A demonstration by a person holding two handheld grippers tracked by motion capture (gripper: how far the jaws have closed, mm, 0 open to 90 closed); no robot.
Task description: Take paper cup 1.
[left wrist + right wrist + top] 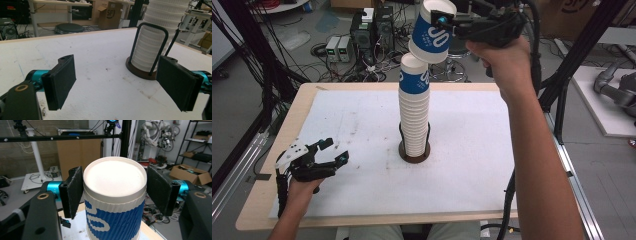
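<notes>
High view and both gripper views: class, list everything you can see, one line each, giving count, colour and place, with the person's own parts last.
held cup: one, blue and white, upside down, tilted, above the stack, between the right gripper's jaws.
cup stack: one tall stack, white ribbed with a blue top cup, middle of the table.
holder: one, dark round base with black wire loops, around the foot of the stack.
table: one, white top with a pale wood edge.
electronics boxes: several, black and grey, on the floor behind the table.
left gripper: one, black, jaws open, near left of the table.
right gripper: one, black, jaws shut on the cup.
</notes>
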